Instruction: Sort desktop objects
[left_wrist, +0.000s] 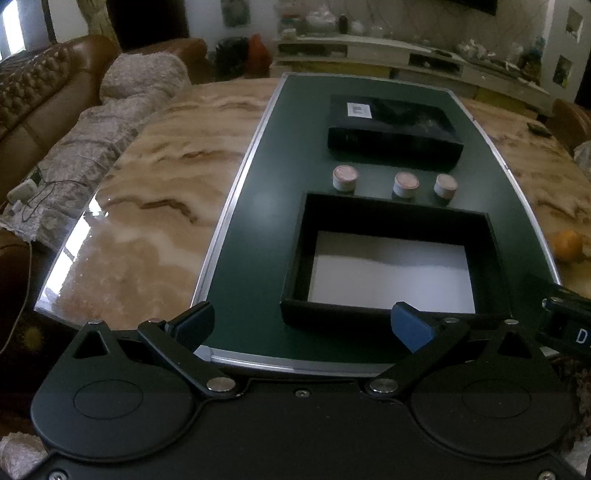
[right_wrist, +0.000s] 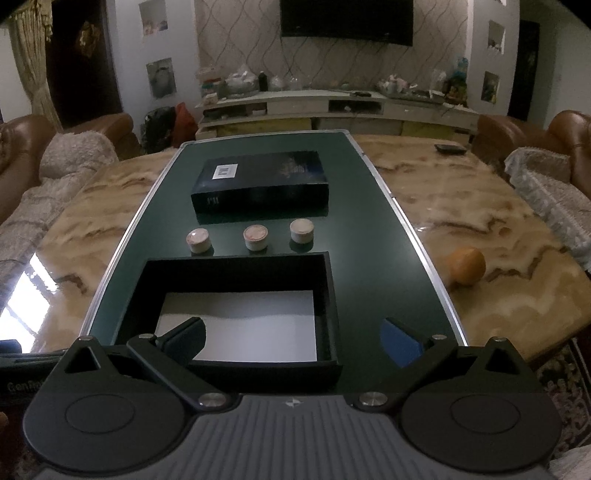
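An open black box (left_wrist: 303, 254) (right_wrist: 327, 295) with a white bottom sits on the dark green mat (left_wrist: 258, 206) (right_wrist: 373, 236). Beyond it stand three small round white containers with pinkish lids in a row: left (left_wrist: 345, 178) (right_wrist: 199, 240), middle (left_wrist: 406, 184) (right_wrist: 255, 237), right (left_wrist: 445, 186) (right_wrist: 301, 230). A closed black box lid with a white label (left_wrist: 391, 129) (right_wrist: 262, 184) lies further back. My left gripper (left_wrist: 303, 325) is open and empty at the mat's near edge. My right gripper (right_wrist: 295, 339) is open and empty over the open box's near wall.
The mat lies on a glossy marble table (left_wrist: 147, 206) (right_wrist: 498, 229). An orange (left_wrist: 567, 245) (right_wrist: 466, 266) sits on the table right of the mat. A remote (right_wrist: 450, 148) lies far right. Sofas flank the table; a TV cabinet stands behind.
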